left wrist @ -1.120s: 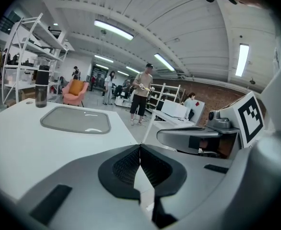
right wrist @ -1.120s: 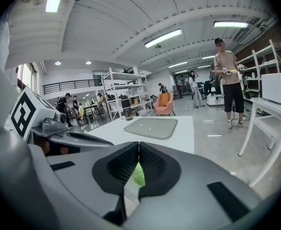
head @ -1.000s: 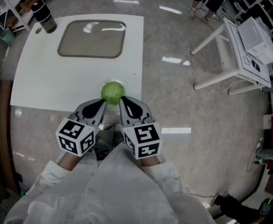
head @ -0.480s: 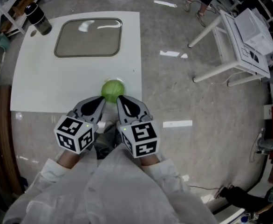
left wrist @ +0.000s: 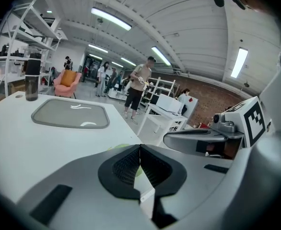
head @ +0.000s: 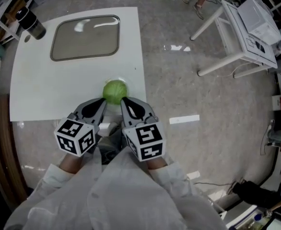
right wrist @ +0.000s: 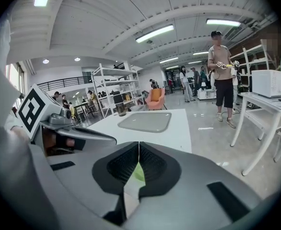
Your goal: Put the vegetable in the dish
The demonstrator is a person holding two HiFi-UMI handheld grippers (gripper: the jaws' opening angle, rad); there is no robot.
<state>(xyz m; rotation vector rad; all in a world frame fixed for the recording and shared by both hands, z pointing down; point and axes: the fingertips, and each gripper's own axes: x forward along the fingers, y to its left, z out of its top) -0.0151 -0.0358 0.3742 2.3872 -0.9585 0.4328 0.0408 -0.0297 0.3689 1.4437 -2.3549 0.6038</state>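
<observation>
Vegetable (head: 114,91): a round green head, resting on the white surface just ahead of both tongs' tips and between them; I cannot tell whether the tips touch it.
Left tongs (head: 102,105) (left wrist: 140,148): closed with the jaws meeting at the tip, nothing gripped, aimed forward and somewhat downward at the vegetable's near left side.
Right tongs (head: 124,102) (right wrist: 139,145): closed and empty, side by side with the left tongs; a sliver of green (right wrist: 138,174) shows through the gap behind the jaws.
Dish (head: 85,38): a shallow grey tray with rounded corners, well ahead of the tongs and to their left, holding nothing.
Surface (head: 44,87): its near edge lies under the tongs' tips.
Flask (head: 30,22): dark, upright, beyond the dish's far left corner, well apart from the tongs.
</observation>
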